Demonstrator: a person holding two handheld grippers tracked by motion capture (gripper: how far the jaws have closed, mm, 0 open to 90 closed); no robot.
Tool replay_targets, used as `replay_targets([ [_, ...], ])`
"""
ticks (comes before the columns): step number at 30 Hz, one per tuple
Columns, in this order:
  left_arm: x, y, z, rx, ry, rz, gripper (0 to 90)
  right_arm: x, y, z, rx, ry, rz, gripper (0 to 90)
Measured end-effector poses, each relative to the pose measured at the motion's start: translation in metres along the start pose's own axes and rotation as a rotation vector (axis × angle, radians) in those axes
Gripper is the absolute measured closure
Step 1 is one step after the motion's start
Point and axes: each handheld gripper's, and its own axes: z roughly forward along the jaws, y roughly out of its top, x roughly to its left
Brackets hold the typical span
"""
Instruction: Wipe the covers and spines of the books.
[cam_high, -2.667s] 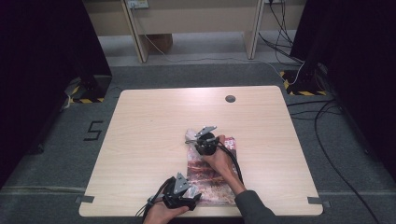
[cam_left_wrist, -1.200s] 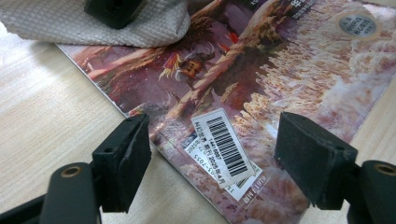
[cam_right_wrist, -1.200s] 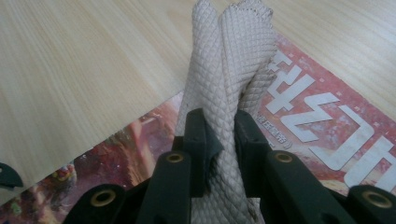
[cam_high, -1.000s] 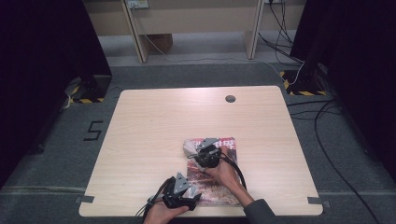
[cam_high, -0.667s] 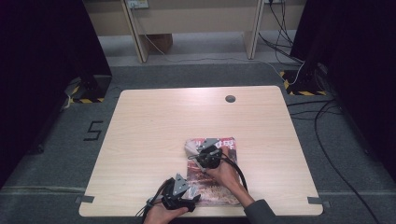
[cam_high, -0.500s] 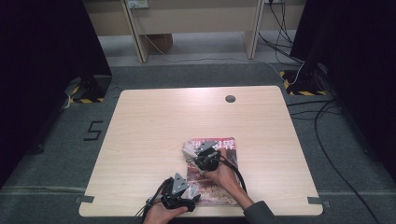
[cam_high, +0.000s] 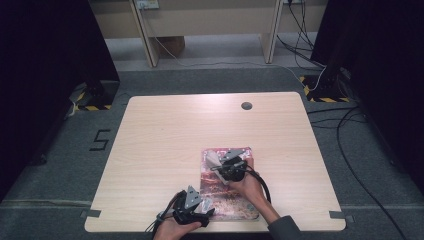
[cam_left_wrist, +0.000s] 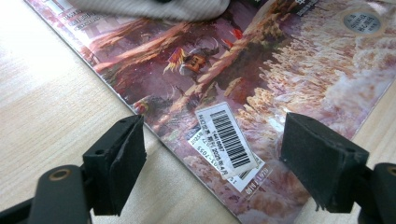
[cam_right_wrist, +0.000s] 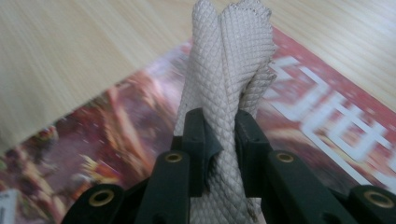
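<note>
A magazine (cam_high: 227, 197) with a red, busy cover lies flat on the near part of the wooden table (cam_high: 165, 130). My right gripper (cam_high: 221, 166) is over its far half, shut on a bunched grey-white waffle cloth (cam_right_wrist: 229, 56) that rests on the cover (cam_right_wrist: 116, 121). My left gripper (cam_high: 208, 210) sits at the magazine's near left corner. Its jaws have just been opening and now stand wide (cam_left_wrist: 212, 158). The barcode corner of the magazine (cam_left_wrist: 261, 70) lies between them, and the pads do not press on it. The cloth (cam_left_wrist: 154, 7) also shows along the top of the left gripper view.
A round cable hole (cam_high: 246, 105) sits near the table's far edge. Cables (cam_high: 350, 125) trail over the grey floor to the right. Wooden desk legs (cam_high: 150, 35) stand beyond the table. Dark curtains flank both sides.
My right gripper has drawn the cloth a little nearer along the magazine's cover, then slightly right. The left hand has stayed at the near corner.
</note>
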Motion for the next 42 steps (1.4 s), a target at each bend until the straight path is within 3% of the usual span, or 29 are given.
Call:
replay_targets([
  [11, 0.0, 0.0, 0.0, 0.001, -0.001, 0.002, 21.0, -0.035, -0.024, -0.023, 0.007, -0.089, 0.091, 77.0],
  [21, 0.0, 0.0, 0.0, -0.002, 0.001, 0.006, 21.0, -0.06, -0.039, -0.036, -0.002, -0.137, 0.161, 76.7],
  [28, 0.0, 0.0, 0.0, -0.001, 0.002, 0.002, 20.8, -0.054, -0.039, -0.037, 0.01, -0.153, 0.148, 77.3],
  [33, -0.001, 0.0, 0.0, -0.001, 0.005, 0.003, 20.8, -0.044, -0.046, -0.044, 0.012, -0.132, 0.13, 77.3],
  [35, -0.001, 0.0, 0.0, -0.001, 0.008, 0.005, 20.9, -0.046, -0.047, -0.044, 0.006, -0.127, 0.142, 77.0],
  [39, -0.001, 0.0, 0.0, -0.001, 0.007, 0.004, 20.8, -0.051, -0.047, -0.044, 0.004, -0.166, 0.133, 76.6],
  [42, -0.001, 0.0, 0.0, -0.002, 0.007, 0.004, 20.8, -0.052, -0.047, -0.043, 0.0, -0.161, 0.149, 76.8],
])
